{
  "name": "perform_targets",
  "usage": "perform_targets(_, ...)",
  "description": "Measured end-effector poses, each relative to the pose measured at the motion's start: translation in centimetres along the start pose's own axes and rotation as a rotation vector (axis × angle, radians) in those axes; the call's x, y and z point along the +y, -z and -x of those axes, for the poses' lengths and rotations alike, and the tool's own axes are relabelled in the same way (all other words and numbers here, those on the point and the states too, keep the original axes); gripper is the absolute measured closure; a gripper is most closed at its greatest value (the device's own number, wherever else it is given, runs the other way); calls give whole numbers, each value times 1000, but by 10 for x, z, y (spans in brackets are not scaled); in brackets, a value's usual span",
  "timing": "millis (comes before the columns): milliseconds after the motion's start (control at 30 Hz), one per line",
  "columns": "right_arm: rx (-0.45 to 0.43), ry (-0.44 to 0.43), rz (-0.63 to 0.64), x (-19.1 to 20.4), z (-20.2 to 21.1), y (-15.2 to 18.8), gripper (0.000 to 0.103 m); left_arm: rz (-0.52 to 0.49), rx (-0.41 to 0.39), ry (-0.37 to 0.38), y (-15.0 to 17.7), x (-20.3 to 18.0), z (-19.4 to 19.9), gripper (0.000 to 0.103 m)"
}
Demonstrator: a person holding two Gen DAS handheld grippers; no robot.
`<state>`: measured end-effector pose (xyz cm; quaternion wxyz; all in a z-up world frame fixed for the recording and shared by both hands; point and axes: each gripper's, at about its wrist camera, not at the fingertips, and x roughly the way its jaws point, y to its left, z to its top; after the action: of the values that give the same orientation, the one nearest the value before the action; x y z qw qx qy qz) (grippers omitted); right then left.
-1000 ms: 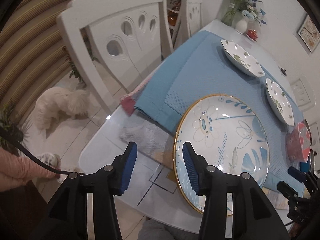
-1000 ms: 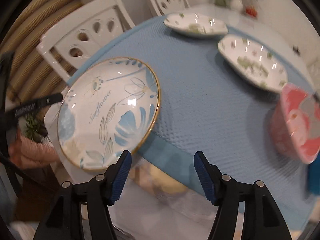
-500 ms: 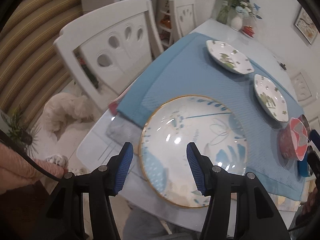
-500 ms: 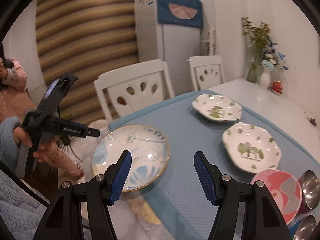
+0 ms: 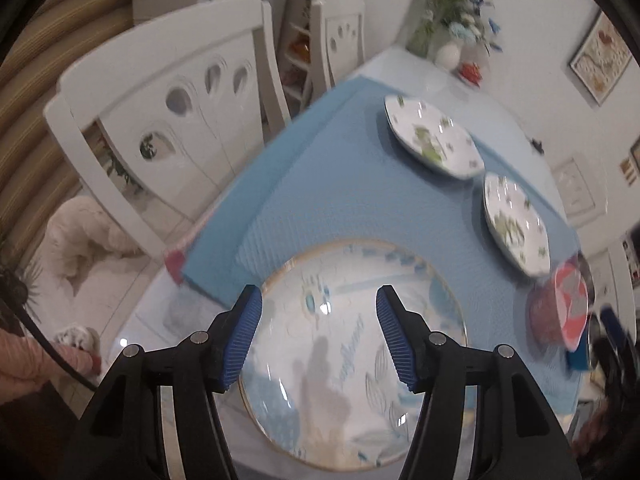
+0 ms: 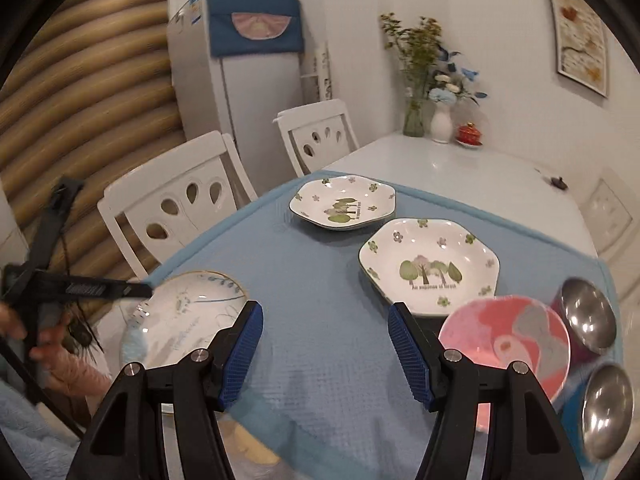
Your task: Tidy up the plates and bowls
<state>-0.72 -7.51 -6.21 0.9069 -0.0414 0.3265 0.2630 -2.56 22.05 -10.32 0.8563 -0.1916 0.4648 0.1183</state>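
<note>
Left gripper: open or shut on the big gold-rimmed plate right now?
Open. In the left wrist view the left gripper has its blue pads wide apart, with the gold-rimmed plate lying flat below them, ungripped.

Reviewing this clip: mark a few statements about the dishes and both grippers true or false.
1. The left gripper is shut on the round blue-patterned plate. False: its fingers are open, holding nothing.
2. Two white tree-patterned plates lie on the blue cloth. True.
3. The pink bowl is stacked on a tree-patterned plate. False: it sits beside the nearer one, on the cloth.
4. The right gripper is open and empty. True.
5. Two metal-lined bowls sit right of the pink bowl. True.
</note>
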Motion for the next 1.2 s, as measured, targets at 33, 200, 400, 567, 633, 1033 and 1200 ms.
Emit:
perform_targets(33,-14,4,-1,2,4,1,24,3,-11,-1,-6,1,0,46)
perform_targets(200,-2,77,25,3,1,-7,12,54,-42,5,-11,3,-4,46)
perform_targets(400,6,27,89,7,-9,-16,12,59,-12,-10,13,3,-12,46)
perform_targets(567,-71,-24,35,4,-5,-30,12,4,-51,20,0,-1,5,46)
perform_targets(633,-120,-87,-73,-9,1,-45,12,-30,-85,20,-11,-4,11,45)
perform_targets(1033,-349,-145,-283,-56,27,-128,12,-221,-142,78,-94,-57,-2,42)
perform_targets(1200,-438,-98,-188,-49,56,-184,12,-276,-179,93,-114,-88,-2,37)
